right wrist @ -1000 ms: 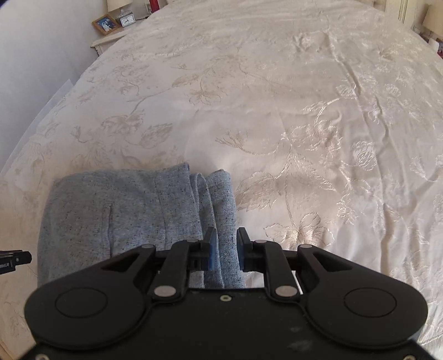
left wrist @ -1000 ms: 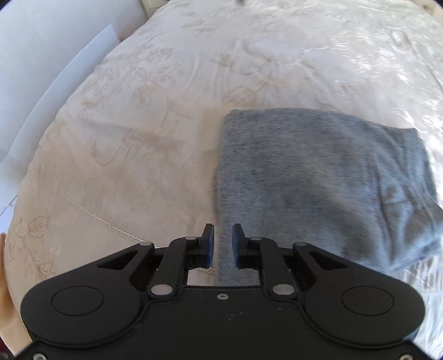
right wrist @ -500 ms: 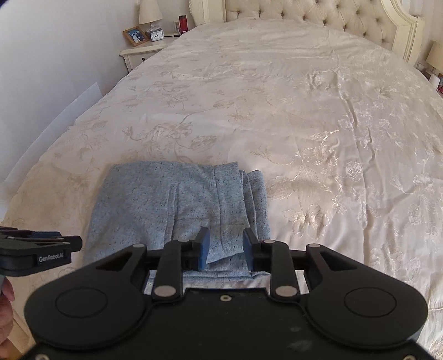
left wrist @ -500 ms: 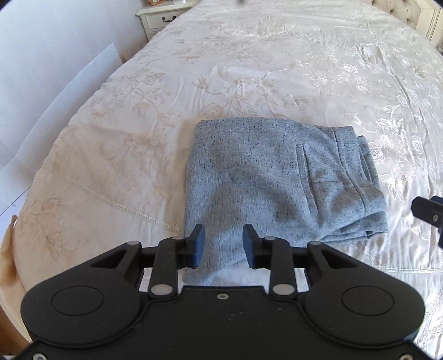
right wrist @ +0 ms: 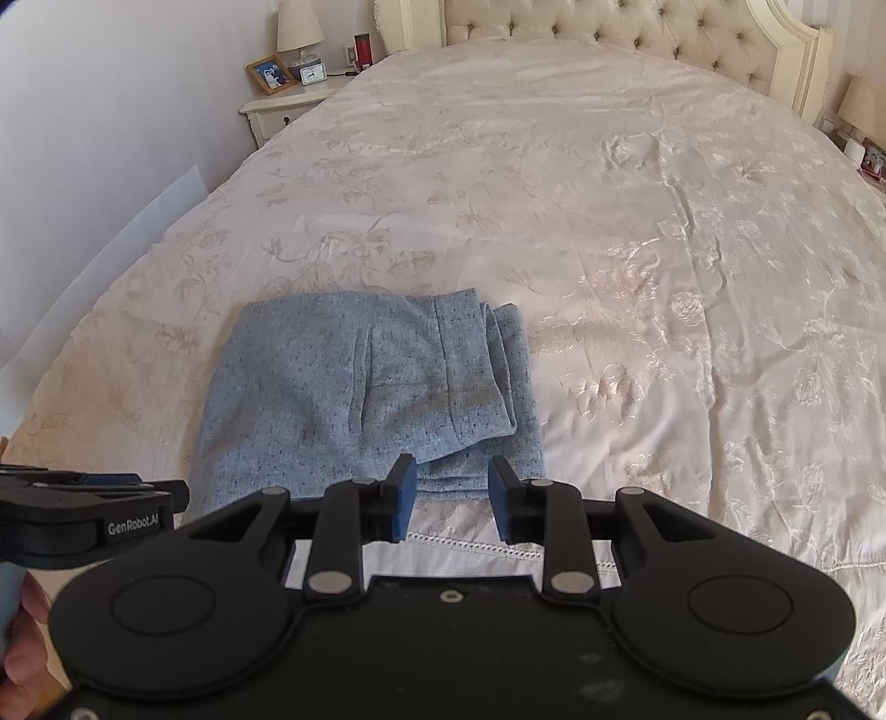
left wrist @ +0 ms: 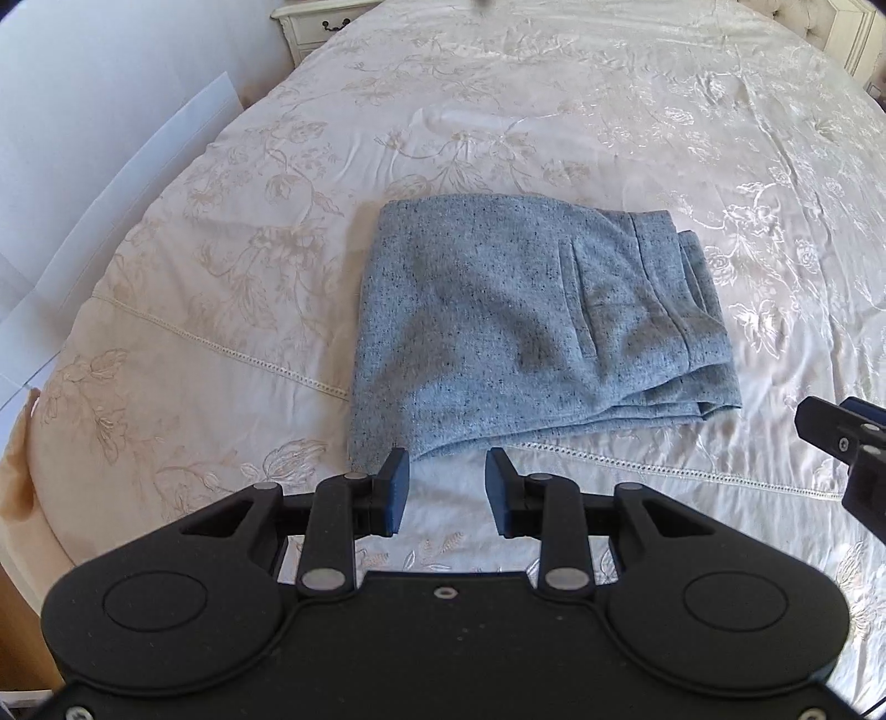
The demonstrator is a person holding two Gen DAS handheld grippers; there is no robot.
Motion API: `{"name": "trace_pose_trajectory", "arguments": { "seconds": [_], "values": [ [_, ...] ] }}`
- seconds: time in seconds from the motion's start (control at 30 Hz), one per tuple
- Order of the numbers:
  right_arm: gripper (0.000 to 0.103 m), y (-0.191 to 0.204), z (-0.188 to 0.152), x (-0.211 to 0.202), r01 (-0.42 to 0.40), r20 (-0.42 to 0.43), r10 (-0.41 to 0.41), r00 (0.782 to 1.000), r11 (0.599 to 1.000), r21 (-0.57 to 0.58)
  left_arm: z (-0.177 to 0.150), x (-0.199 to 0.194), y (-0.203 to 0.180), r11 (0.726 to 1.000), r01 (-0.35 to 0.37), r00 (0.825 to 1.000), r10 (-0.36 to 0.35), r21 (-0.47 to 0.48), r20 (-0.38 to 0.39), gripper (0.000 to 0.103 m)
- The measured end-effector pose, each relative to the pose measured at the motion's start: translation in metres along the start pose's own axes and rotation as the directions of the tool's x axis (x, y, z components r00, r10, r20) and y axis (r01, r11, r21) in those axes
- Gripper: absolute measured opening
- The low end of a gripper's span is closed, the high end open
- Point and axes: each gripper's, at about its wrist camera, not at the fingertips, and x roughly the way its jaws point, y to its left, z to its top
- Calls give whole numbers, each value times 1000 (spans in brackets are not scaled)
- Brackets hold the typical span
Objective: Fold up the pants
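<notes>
The grey-blue speckled pants (left wrist: 515,327) lie folded into a compact rectangle on the cream bedspread (left wrist: 498,111), near its front edge. They also show in the right wrist view (right wrist: 365,387). My left gripper (left wrist: 447,493) is open and empty, just short of the pants' near left corner. My right gripper (right wrist: 452,501) is open and empty, just short of the near right corner, where the layered folds show. The right gripper shows at the right edge of the left wrist view (left wrist: 847,443), and the left gripper at the left edge of the right wrist view (right wrist: 88,515).
The floral bedspread (right wrist: 609,221) stretches far back to a tufted headboard (right wrist: 609,44). A nightstand (right wrist: 288,105) with a lamp, photo frame and clock stands at the back left. A white wall (left wrist: 83,111) runs along the bed's left side.
Both grippers have opened and pulled back and up from the pants. The pants lie still on the bed, and more of the bed shows.
</notes>
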Motion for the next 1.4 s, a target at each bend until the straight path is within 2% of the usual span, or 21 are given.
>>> {"name": "trace_pose_trajectory", "arguments": {
  "seconds": [1.4],
  "values": [
    [31,8,-6,-10,-26,16,26,1000,1000,12,-9,-7,5,1000,21,1000,-21,-15,-9,41]
  ]
}}
